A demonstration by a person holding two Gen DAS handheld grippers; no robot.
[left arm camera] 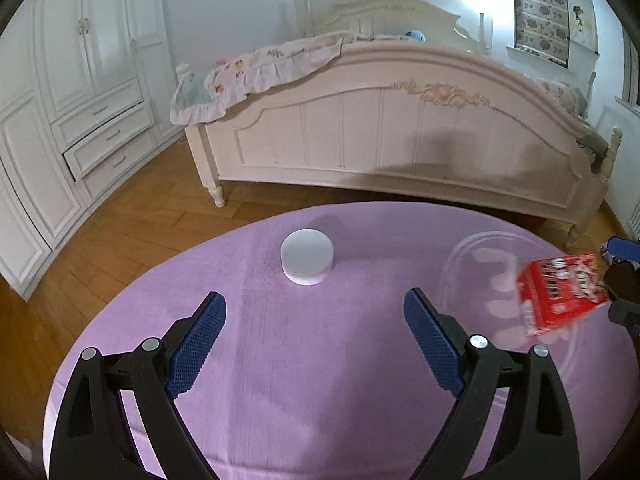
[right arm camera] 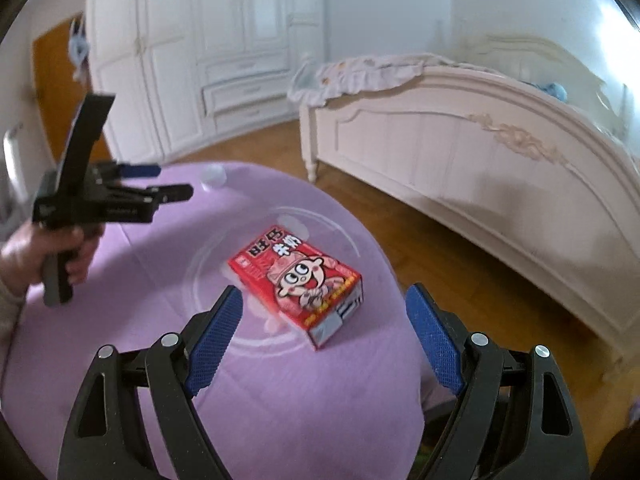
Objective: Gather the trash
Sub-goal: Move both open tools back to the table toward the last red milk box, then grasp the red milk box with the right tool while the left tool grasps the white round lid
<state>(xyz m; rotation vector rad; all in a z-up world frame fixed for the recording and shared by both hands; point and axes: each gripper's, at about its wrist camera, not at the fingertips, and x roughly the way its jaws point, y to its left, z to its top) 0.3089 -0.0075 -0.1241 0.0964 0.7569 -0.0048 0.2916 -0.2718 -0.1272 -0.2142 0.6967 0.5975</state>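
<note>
A red milk carton [right arm camera: 298, 280] with a cartoon face lies flat on a clear plate [right arm camera: 208, 264] on the purple table. My right gripper [right arm camera: 326, 292] hovers just behind it, open, its blue pads on either side of the carton's near end without touching. In the left wrist view the carton [left arm camera: 560, 292] looks blurred at the right edge, over the clear plate [left arm camera: 472, 256]. My left gripper [left arm camera: 314, 300] is open and holds nothing, with a white round lid-like object [left arm camera: 307, 256] just ahead of its fingertips. A hand holds the left gripper [right arm camera: 168, 182] at the table's left side.
The round table [left arm camera: 320, 380] has a purple cloth. A white bed footboard [left arm camera: 400, 132] stands close behind it, and white wardrobes [left arm camera: 92, 80] line the left wall. Wooden floor [left arm camera: 132, 224] lies between them. The white round object [right arm camera: 214, 176] shows blurred at the table's far edge.
</note>
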